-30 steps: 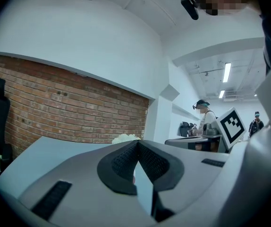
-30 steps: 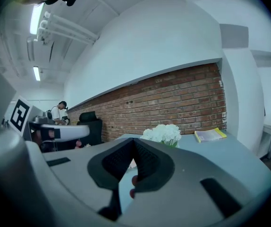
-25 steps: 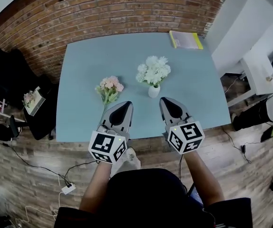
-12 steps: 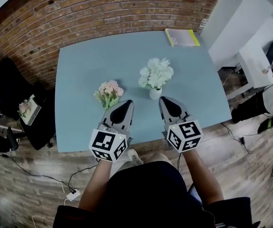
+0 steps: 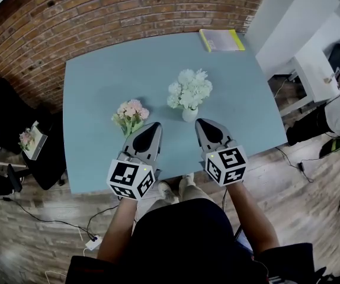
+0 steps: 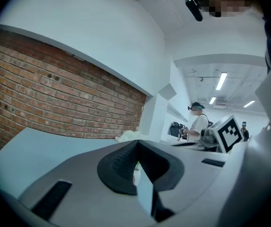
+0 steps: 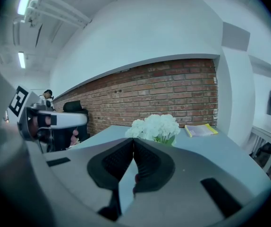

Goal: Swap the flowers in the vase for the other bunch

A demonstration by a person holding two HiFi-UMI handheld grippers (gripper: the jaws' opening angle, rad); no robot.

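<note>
A small white vase (image 5: 189, 114) stands mid-table with a bunch of white flowers (image 5: 189, 88) in it; the same white flowers (image 7: 155, 127) show beyond the right jaws. A pink bunch (image 5: 129, 113) with green stems lies on the table to the vase's left. My left gripper (image 5: 153, 125) is shut and empty, its tip just right of the pink bunch. My right gripper (image 5: 202, 122) is shut and empty, its tip just below the vase. In the left gripper view only a sliver of the white flowers (image 6: 127, 136) peeks over the jaws.
The blue-grey table (image 5: 99, 81) stands against a brick wall (image 5: 99, 16). A yellow-edged book (image 5: 220, 39) lies at its far right corner. Black chairs (image 5: 16, 135) with another small pink bunch (image 5: 25, 138) stand left; white furniture (image 5: 312, 58) and a person (image 6: 199, 122) are to the right.
Both grippers have shifted slightly forward and lower over the table's near edge, toward the flowers. The head view has swung, so the table sits more to the left. Flowers and vase stay put.
</note>
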